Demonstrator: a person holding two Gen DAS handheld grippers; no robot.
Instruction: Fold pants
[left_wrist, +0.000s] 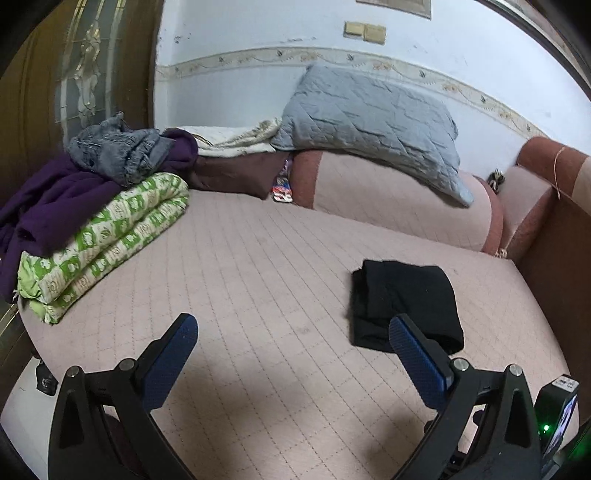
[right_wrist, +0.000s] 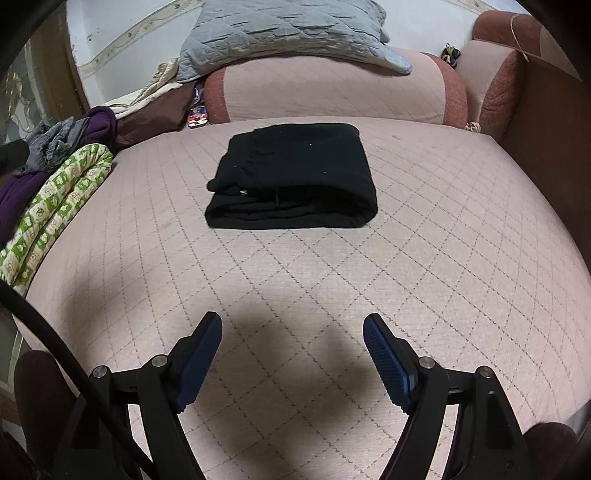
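The black pants lie folded into a compact rectangle on the pink quilted bed. In the left wrist view the pants sit to the right, partly behind my right-hand finger. My left gripper is open and empty, held above the bed to the left of the pants. My right gripper is open and empty, held above the bed well in front of the pants. Neither gripper touches the pants.
A folded green-and-white quilt with purple cloth and grey jeans on top lies at the left. A pink bolster with a grey quilted pillow lies along the wall. A brown bed frame stands at the right.
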